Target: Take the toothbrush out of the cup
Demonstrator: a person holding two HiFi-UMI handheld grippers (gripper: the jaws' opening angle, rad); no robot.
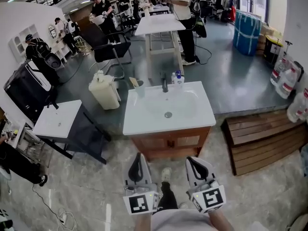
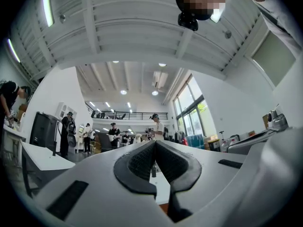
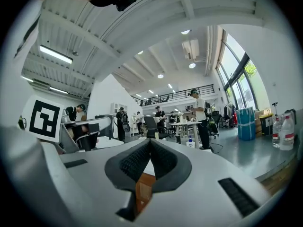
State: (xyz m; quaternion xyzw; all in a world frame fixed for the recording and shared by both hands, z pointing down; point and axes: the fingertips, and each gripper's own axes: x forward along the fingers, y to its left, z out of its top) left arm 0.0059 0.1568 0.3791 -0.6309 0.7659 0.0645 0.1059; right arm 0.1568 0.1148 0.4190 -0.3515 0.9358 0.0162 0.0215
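A white sink top (image 1: 144,124) on a wooden cabinet stands ahead of me in the head view. Near its back left corner is a clear cup (image 1: 140,90) with a toothbrush (image 1: 134,83) leaning out of it, left of the faucet (image 1: 164,85). My left gripper (image 1: 139,157) and right gripper (image 1: 193,160) hang side by side in front of the cabinet, well short of the cup. Both are shut with nothing between the pads. The left gripper view shows its pads (image 2: 142,161) pressed together, and the right gripper view shows the same (image 3: 135,161).
A small bottle (image 1: 178,77) stands right of the faucet. A white canister (image 1: 105,91) and a low white table (image 1: 60,119) are left of the cabinet. A wooden platform (image 1: 264,138) and water bottles (image 1: 288,81) lie to the right. People, chairs and a white table (image 1: 159,25) are beyond.
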